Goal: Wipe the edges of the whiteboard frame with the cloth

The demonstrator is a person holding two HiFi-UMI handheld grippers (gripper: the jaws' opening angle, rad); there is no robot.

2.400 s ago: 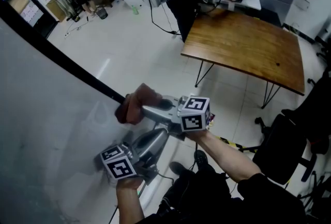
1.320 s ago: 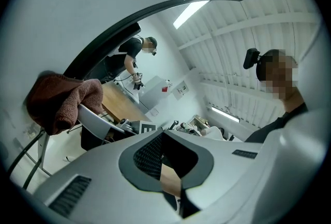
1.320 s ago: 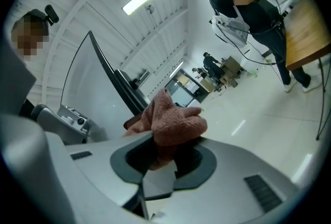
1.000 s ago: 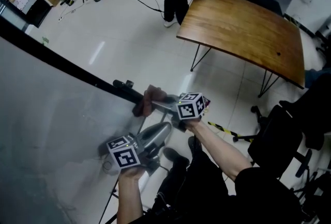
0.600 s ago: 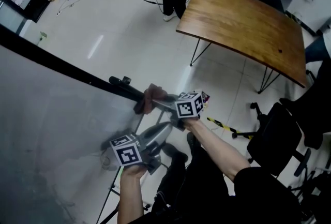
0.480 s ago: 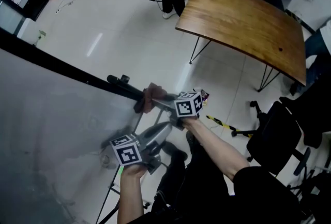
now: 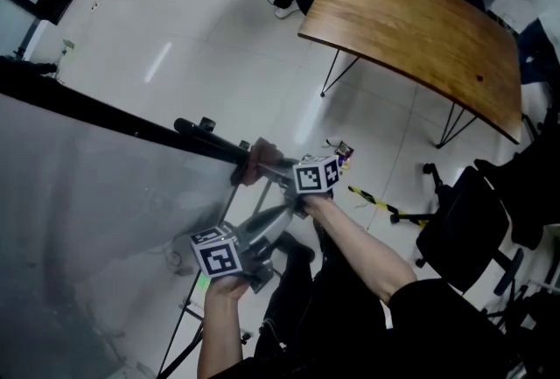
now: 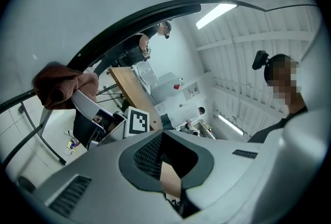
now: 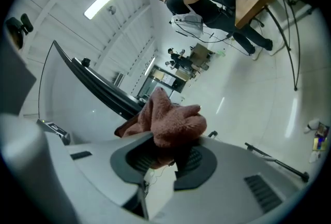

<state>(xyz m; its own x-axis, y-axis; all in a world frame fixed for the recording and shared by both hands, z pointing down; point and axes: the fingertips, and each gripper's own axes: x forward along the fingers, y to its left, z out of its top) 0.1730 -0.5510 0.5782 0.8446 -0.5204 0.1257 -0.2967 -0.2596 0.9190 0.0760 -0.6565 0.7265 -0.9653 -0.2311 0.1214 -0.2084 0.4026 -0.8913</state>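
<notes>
Along the black whiteboard frame [image 7: 114, 122], which crosses the head view from the left edge toward the centre, the reddish-brown cloth [image 7: 261, 160] lies against the rail at its near end. The right gripper [image 7: 267, 169] has its jaws clenched on the cloth; in the right gripper view the bunched fabric [image 9: 173, 119] bulges out above the jaw mouth [image 9: 165, 153], with the dark frame rail [image 9: 103, 91] directly behind it. The left gripper [image 7: 280, 213] is held lower and nearer the person, beside the grey whiteboard surface [image 7: 79, 193], pointing up toward the right gripper; its jaws are pressed together with nothing between them, as the left gripper view [image 8: 161, 137] shows. That view also catches the cloth [image 8: 62, 83] at upper left, against the curved frame edge [image 8: 134, 18]. Beyond the grippers, a wooden table [image 7: 411, 27] stands on the pale tiled floor [image 7: 219, 27], and a black chair [image 7: 464, 228] sits at the right.
</notes>
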